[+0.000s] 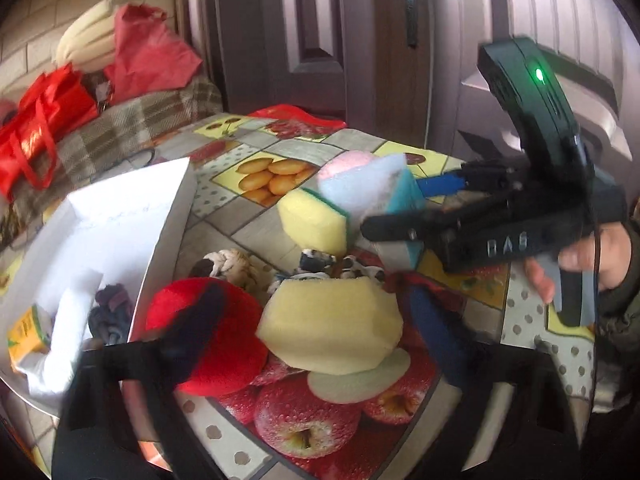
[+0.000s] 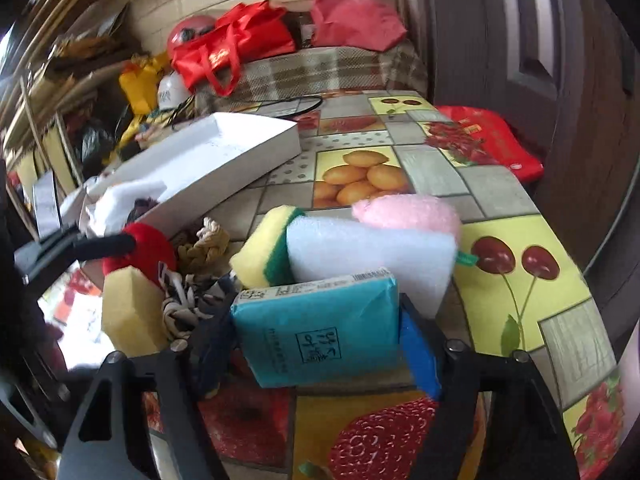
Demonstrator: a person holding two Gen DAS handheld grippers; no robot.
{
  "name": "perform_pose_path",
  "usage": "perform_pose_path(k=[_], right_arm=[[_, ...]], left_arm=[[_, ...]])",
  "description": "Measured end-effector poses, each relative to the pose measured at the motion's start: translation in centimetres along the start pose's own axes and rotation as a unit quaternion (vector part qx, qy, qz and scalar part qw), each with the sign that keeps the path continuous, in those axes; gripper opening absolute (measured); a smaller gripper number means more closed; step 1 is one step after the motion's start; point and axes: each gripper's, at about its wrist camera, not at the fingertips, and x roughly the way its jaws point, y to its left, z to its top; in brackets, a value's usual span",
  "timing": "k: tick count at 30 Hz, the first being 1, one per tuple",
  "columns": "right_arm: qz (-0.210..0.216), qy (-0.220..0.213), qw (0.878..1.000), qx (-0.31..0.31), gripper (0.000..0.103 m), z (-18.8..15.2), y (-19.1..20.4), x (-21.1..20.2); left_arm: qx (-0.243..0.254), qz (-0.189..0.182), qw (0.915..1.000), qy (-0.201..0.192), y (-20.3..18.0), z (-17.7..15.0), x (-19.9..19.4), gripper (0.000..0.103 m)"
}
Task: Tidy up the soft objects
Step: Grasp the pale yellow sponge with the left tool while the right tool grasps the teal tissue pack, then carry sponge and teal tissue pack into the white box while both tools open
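Note:
A pale yellow sponge (image 1: 328, 320) stands on the fruit-print table (image 1: 360, 140) between the fingers of my left gripper (image 1: 316, 296). The blue pad meets its right edge. The other finger lies over a red plush (image 1: 224, 360), a gap short of the sponge. My right gripper (image 2: 312, 312) has both pads against the sides of an upright teal tissue packet (image 2: 320, 328). Behind the packet lie a white foam block (image 2: 360, 248), a pink sponge (image 2: 408, 212) and a yellow-green scourer (image 2: 264, 248). Knotted rope toys (image 2: 200, 248) lie between the two grippers.
An open white box (image 2: 224, 152) with cloths inside stands at the table's left. Red bags (image 2: 224, 52) and a cream cushion sit on a plaid-covered surface behind. A dark door closes off the right. A person's hand (image 1: 592, 256) holds the right gripper.

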Motion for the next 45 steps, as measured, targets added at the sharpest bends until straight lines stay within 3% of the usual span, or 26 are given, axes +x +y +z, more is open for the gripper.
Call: perform_pose_path(k=[1,3,9,11,16,29,38,45], right_arm=[[0.000,-0.013,1.000,0.005,0.075,-0.1,-0.2,-0.6],[-0.003,-0.039,0.999,0.014,0.075,-0.2,-0.5,-1.7],[-0.029,-0.095,0.994,0.035,0.075,0.0,-1.2,-3.7],[-0.042,-0.107,0.993,0.033,0.075,0.2,-1.1,-4.0],[-0.071,-0.153,0.986,0.013,0.075,0.0,-0.2,-5.5],[-0.075,-0.179,0.981,-0.011,0.075,-0.2,2.4,-5.7],[-0.047,-0.154,0.986,-0.035,0.075,0.3,6.0,-3.2],[-0.029,-0.165,0.985,-0.053,0.075,0.6,9.9,-1.5]], left_arm=[[0.005,0.000,1.0000,0.001,-0.2,0.0,0.1,0.057],[0.005,-0.002,1.0000,-0.004,-0.1,0.0,-0.1,0.055],[0.005,-0.007,0.9969,-0.078,0.0,-0.5,-2.9,0.054],[0.005,0.008,0.9934,-0.114,0.0,-0.9,-4.3,0.054],[-0.019,0.055,0.9860,-0.156,0.8,-1.5,-6.2,0.054],[-0.104,0.174,0.9634,-0.175,8.1,-3.2,-7.7,0.054],[-0.134,0.219,0.9517,-0.168,12.0,-4.4,-8.0,0.054],[-0.158,0.250,0.9411,-0.164,15.2,-4.6,-7.8,0.055]])
